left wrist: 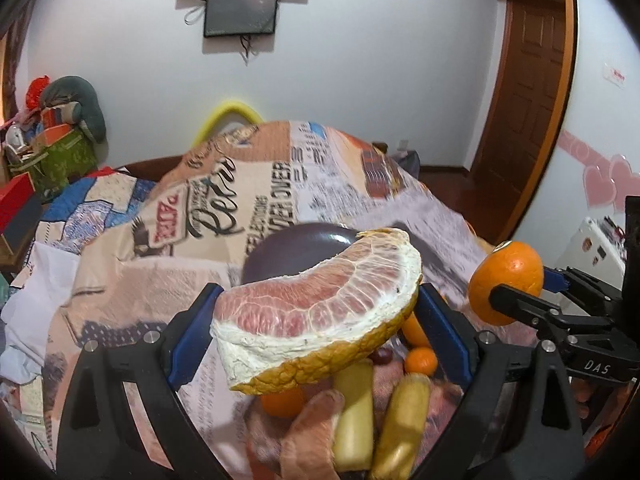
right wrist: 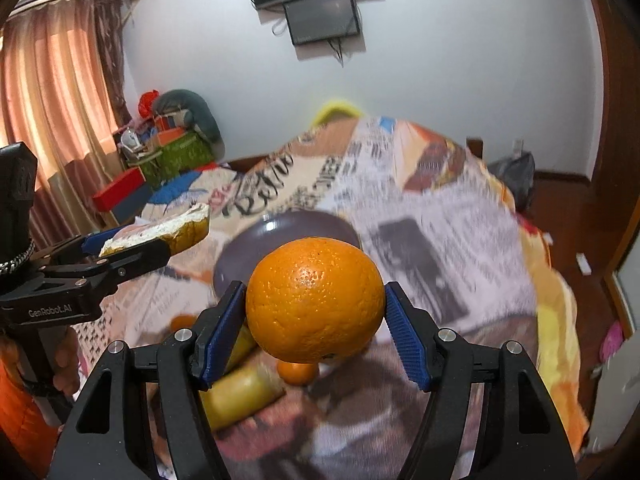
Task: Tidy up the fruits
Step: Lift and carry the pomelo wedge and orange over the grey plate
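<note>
Two grippers are each lifted above a table draped in a newspaper-print cloth [left wrist: 120, 280], and each carries fruit. The left gripper [left wrist: 316, 320] has its blue-padded fingers [left wrist: 190, 332] clenched on a pomelo wedge [left wrist: 320, 308], pink flesh facing the camera, white pith and yellow rind along its lower edge. From the right wrist view the same wedge shows only as a rind end poking past the left fingers at the left of the frame [right wrist: 176, 228].

The right gripper [right wrist: 316, 320] grips a whole orange [right wrist: 316, 300] between its two blue pads [right wrist: 224, 328], one touching each side of the fruit. In the left wrist view that orange [left wrist: 506, 280] hangs well to the right of the wedge, held clear of the cloth.

Beyond both held fruits a dark purple bowl [right wrist: 288, 236] sits on the cloth; its rim [left wrist: 300, 240] shows just behind the wedge. Below the wedge, more fruit lies on the table: two yellowish banana-like pieces [left wrist: 356, 408] side by side, a small tangerine [left wrist: 420, 360] near them, another orange fruit [left wrist: 282, 400] partly hidden under the rind, and something small and dark red [left wrist: 380, 356] too blurred to name. Under the orange in the right wrist view, one yellow piece [right wrist: 240, 396] and a small tangerine [right wrist: 298, 372] are visible, both soft with blur.
</note>
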Tool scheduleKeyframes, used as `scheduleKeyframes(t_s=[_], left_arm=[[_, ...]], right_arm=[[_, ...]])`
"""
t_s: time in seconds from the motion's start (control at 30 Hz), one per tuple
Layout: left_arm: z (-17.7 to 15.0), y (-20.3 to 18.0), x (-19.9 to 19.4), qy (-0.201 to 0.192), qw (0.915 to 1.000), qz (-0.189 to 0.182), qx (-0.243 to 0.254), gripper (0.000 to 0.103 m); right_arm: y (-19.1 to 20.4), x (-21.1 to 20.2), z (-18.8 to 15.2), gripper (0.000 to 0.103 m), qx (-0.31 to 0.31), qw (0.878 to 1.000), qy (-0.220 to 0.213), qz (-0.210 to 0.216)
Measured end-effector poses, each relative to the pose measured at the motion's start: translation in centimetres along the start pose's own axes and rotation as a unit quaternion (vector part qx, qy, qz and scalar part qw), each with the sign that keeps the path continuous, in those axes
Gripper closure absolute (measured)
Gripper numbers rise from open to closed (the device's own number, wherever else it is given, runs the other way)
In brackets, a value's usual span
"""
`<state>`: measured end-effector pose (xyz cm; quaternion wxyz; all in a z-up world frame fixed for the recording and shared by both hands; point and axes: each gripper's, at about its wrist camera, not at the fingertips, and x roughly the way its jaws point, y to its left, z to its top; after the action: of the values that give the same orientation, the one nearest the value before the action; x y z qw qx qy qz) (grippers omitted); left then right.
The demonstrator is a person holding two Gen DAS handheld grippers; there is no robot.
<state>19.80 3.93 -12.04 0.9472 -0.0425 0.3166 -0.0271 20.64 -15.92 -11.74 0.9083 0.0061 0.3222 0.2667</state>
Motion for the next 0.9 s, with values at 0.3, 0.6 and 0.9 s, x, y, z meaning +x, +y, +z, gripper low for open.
scheduleKeyframes(t_s=[0.3, 0.6, 0.9], left_arm=[[3.1, 1.9, 1.1, -0.028, 0.9993, 0.025, -0.008, 0.008], [5.1, 3.2, 4.4, -0.031, 0.9985, 0.045, -0.006, 0.008], [5.2, 4.4, 9.6, 0.01, 0.9986, 0.052, -0.009, 0.008]], right_arm=[[1.0, 1.5, 3.3, 0.037, -0.029, 0.998, -0.049, 0.002], [0.6, 5.5, 4.7, 0.037, -0.047, 0.998, -0.032, -0.003], [-0.4, 10.3, 5.5, 0.037, -0.068, 0.997, 0.017, -0.011]])
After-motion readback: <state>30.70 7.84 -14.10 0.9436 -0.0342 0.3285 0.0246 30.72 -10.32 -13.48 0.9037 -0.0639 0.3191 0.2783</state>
